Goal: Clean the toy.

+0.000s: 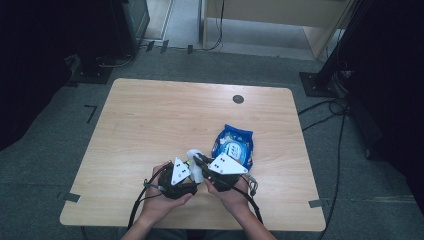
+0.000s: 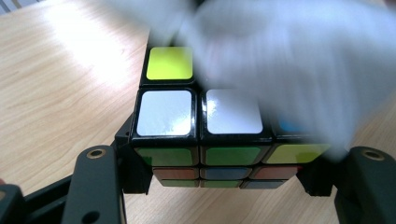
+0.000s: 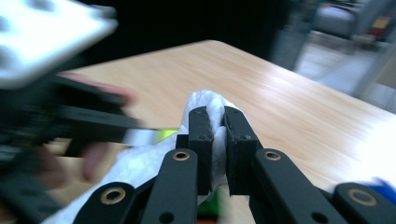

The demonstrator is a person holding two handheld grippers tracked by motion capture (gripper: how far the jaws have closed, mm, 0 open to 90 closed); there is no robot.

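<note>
A scrambled puzzle cube [image 2: 201, 135] with white, yellow and green stickers sits between the jaws of my left gripper [image 2: 226, 182], which is shut on its sides a little above the table. A white wipe [image 2: 289, 56] lies blurred over the cube's top right. My right gripper [image 3: 218, 126] is shut on that wipe [image 3: 205, 100], pinching a bunched fold. In the high view both grippers meet near the table's front middle: the left gripper [image 1: 187, 170], the right gripper [image 1: 199, 160], and the wipe [image 1: 196, 167] between them. The wipe hides most of the cube there.
A blue pack of wet wipes [image 1: 232, 145] lies just right of the hands. A small dark round disc [image 1: 238, 99] sits near the far edge of the wooden table [image 1: 150, 115]. Cables trail from both grippers toward the person.
</note>
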